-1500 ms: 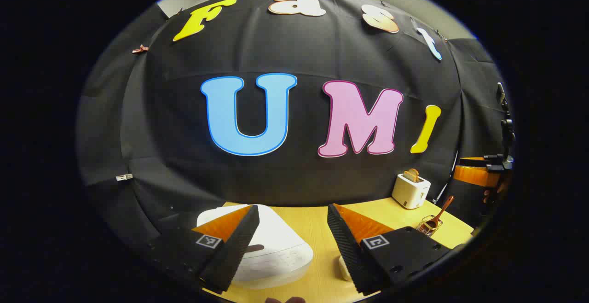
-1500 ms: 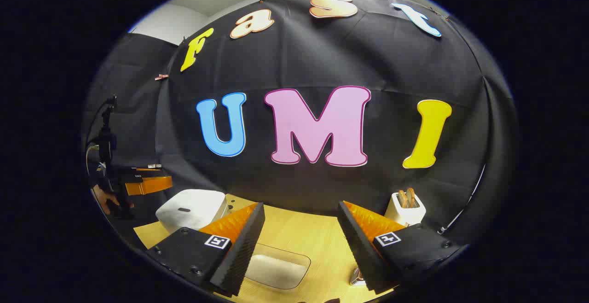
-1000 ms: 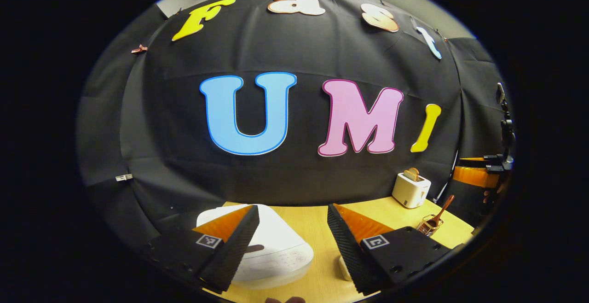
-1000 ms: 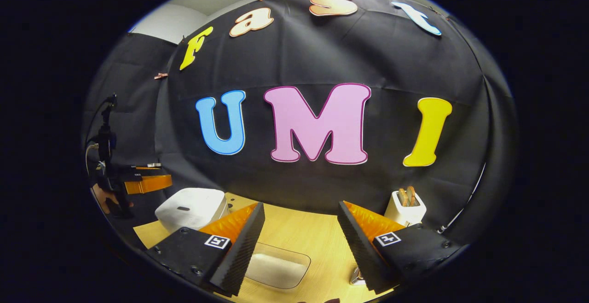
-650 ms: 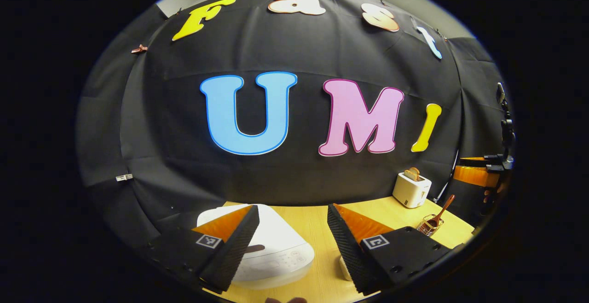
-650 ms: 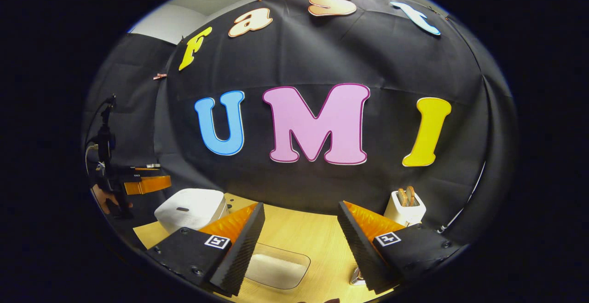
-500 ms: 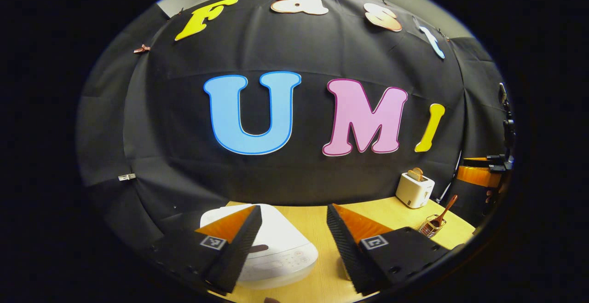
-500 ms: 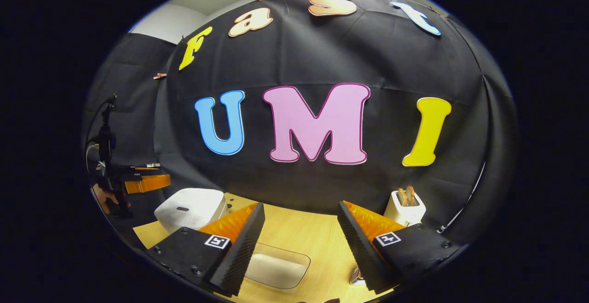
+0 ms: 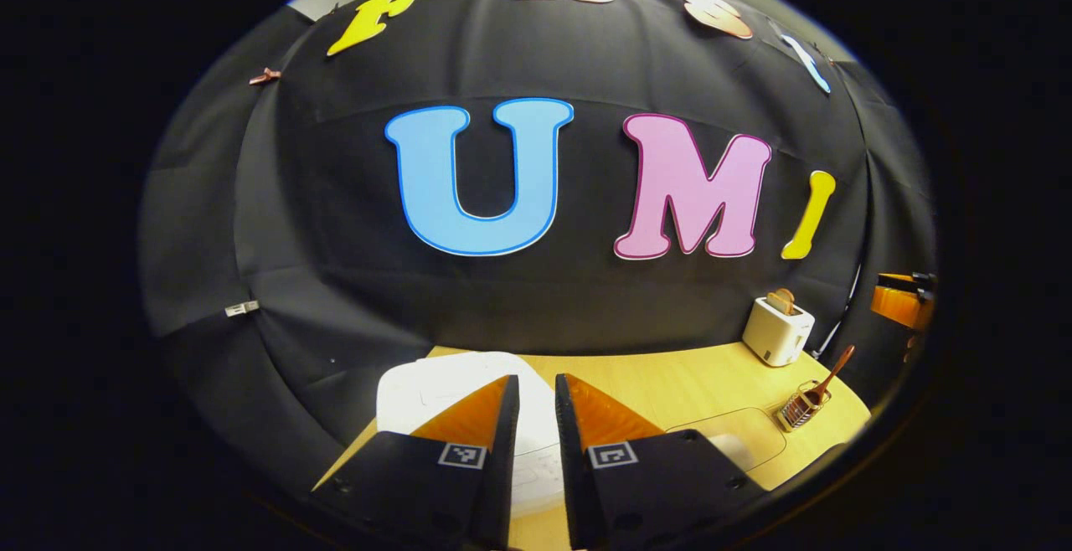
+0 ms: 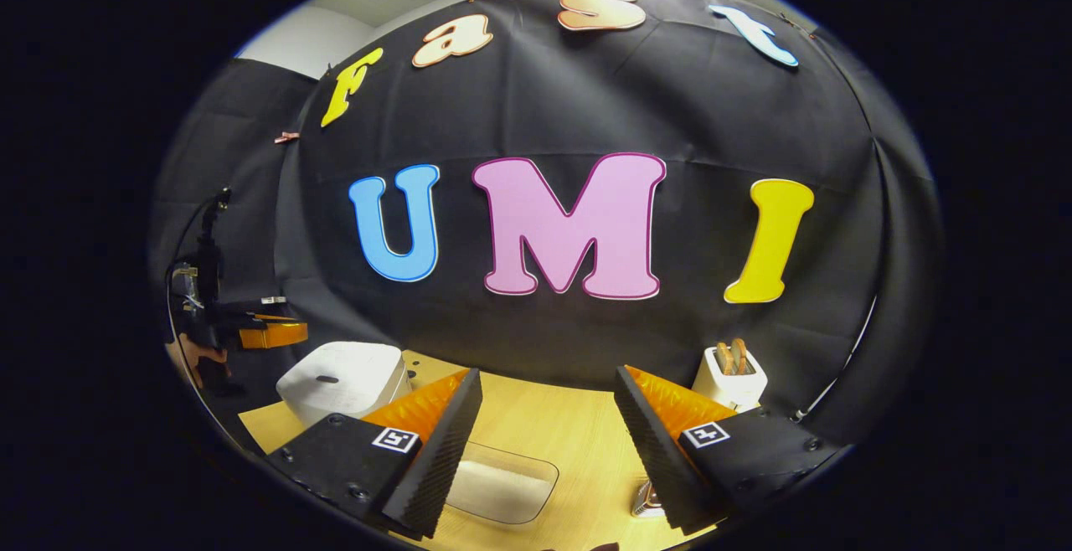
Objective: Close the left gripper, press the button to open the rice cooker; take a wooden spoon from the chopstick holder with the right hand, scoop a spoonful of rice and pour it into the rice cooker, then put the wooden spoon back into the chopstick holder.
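Hidden: rice cooker (image 9: 435, 383) front, behind left gripper (image 9: 533, 404).
Left gripper: nearly closed, narrow gap, empty.
Right gripper (image 10: 544, 417): wide apart, empty.
Wooden spoon (image 9: 833, 368): upright in chopstick holder (image 9: 802, 409).
Surface: wooden table (image 10: 544, 429), rice tray (image 10: 502, 480).

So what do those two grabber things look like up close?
The left gripper and right gripper each have two wedge-shaped fingers with ridged, saw-toothed inner faces. Behind the fingers sit flat black blocks with round screw holes, each carrying a small square black-and-white checker marker.
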{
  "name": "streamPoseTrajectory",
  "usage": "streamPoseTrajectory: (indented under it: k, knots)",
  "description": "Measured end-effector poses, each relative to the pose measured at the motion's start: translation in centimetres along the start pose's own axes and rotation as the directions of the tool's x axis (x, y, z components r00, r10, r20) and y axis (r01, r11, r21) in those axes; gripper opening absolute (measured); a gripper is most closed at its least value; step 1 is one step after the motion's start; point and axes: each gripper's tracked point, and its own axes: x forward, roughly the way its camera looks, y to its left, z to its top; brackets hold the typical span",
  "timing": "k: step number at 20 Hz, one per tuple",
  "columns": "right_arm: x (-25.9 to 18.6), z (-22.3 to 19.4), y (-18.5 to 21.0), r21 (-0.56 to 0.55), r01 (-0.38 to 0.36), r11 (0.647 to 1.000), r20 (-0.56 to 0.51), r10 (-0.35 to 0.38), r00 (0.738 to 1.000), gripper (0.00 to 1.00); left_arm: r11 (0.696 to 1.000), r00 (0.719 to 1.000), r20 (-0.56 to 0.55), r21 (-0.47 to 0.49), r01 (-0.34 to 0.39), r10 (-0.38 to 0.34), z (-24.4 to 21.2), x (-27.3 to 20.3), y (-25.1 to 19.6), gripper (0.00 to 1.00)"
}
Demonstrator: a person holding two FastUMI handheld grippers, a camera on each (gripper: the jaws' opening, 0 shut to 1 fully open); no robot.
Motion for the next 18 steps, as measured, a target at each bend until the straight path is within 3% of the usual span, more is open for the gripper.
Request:
streamPoseTrajectory:
  k: [3, 4, 18]
  knots:
    - [-0.4, 0.1, -0.7, 0.001, 0.021, 1.0, 0.001, -0.021, 1.0, 0.98, 1.0, 0.999, -0.021, 0.008, -0.028, 0.028, -1.1, 1.3, 1.5, 0.28]
    - [-0.6, 0.2, -0.9, 0.001, 0.028, 1.0, 0.001, -0.028, 1.0, 0.98, 0.999, 0.998, -0.04, -0.001, -0.041, 0.041, -1.6, 2.1, 1.9, 0.06]
    - [-1.4, -0.6, -3.1, -0.005, 0.085, 0.996, -0.049, -0.085, 0.995, 0.97, 0.997, 0.971, -0.224, -0.007, -0.081, 0.077, -9.6, 5.8, 4.0, 0.05]
